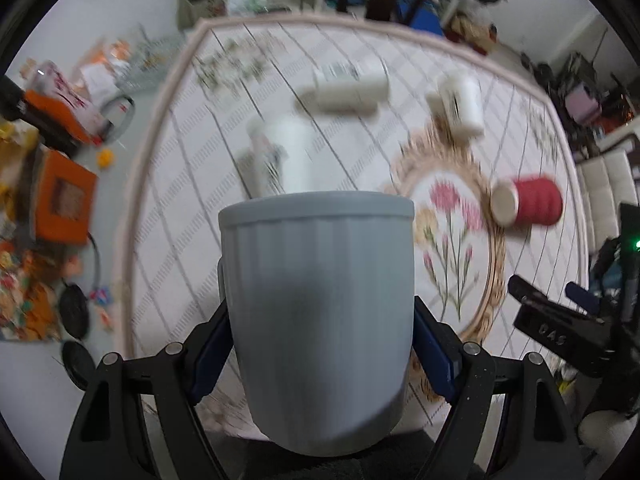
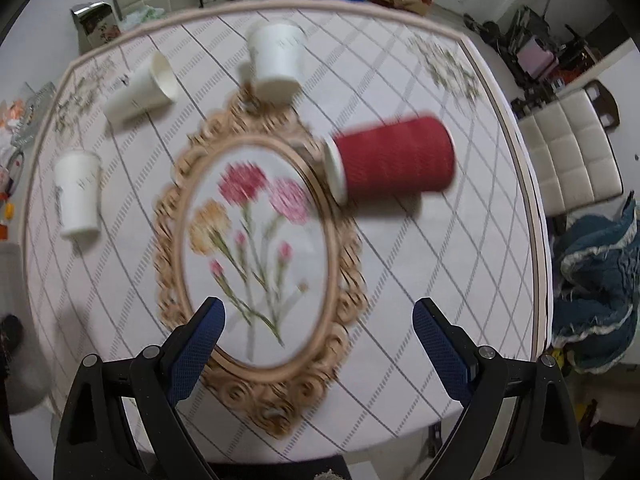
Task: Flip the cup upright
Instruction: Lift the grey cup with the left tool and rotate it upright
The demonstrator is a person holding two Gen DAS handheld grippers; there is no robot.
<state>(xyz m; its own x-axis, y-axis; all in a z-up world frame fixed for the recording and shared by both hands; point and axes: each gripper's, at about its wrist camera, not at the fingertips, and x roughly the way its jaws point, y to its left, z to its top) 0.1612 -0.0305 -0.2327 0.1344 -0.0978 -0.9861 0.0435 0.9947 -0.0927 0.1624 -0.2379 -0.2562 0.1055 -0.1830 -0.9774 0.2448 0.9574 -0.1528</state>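
My left gripper (image 1: 316, 344) is shut on a grey ribbed cup (image 1: 316, 304), held rim up above the table's near edge. A red cup (image 2: 394, 160) lies on its side right of the flower medallion; it also shows in the left wrist view (image 1: 532, 200). Three white paper cups are on the table: one upside down at the back (image 2: 276, 60), one on its side at the back left (image 2: 140, 88), one upside down at the left (image 2: 78, 194). My right gripper (image 2: 318, 344) is open and empty above the table's near edge; it also shows in the left wrist view (image 1: 560, 316).
The table has a white checked cloth (image 2: 420, 260) with a gold-framed flower medallion (image 2: 256, 248). Cream chairs (image 2: 568, 152) stand at the right and back. A blue cloth (image 2: 596, 280) lies at the right. Cluttered boxes and toys (image 1: 52, 200) lie on the floor at the left.
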